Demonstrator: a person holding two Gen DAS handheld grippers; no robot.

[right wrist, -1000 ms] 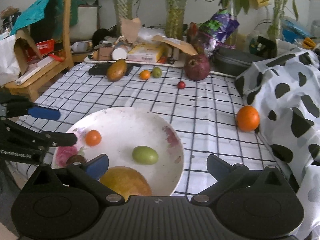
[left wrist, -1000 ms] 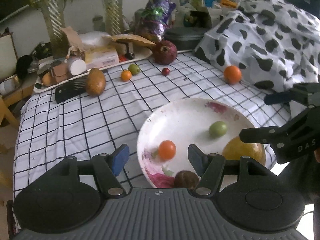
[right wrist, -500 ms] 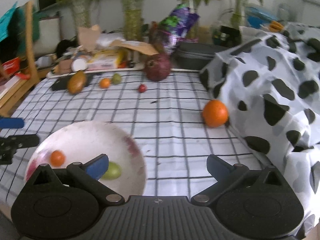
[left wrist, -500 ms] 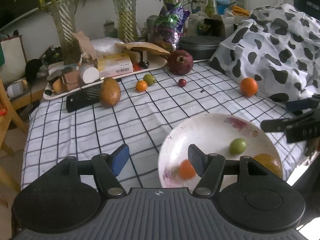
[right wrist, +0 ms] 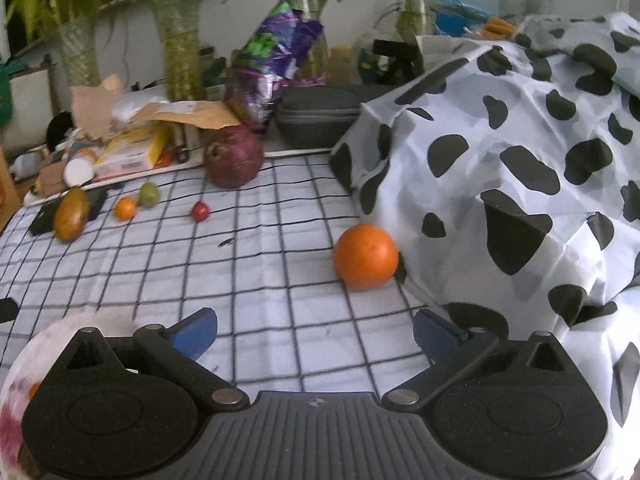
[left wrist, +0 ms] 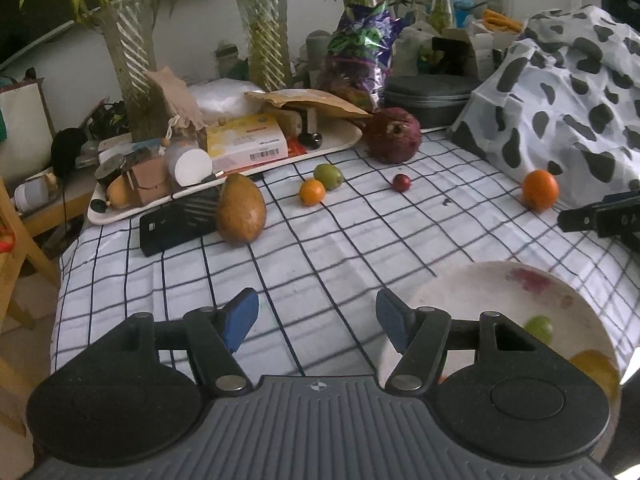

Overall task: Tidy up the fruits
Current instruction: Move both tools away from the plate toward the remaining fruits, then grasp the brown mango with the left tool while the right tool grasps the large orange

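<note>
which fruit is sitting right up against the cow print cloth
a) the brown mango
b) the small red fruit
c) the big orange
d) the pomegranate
c: the big orange rests on the checked tablecloth at the edge of the cow print cloth, while the other loose fruits lie farther off on the open cloth.
</note>
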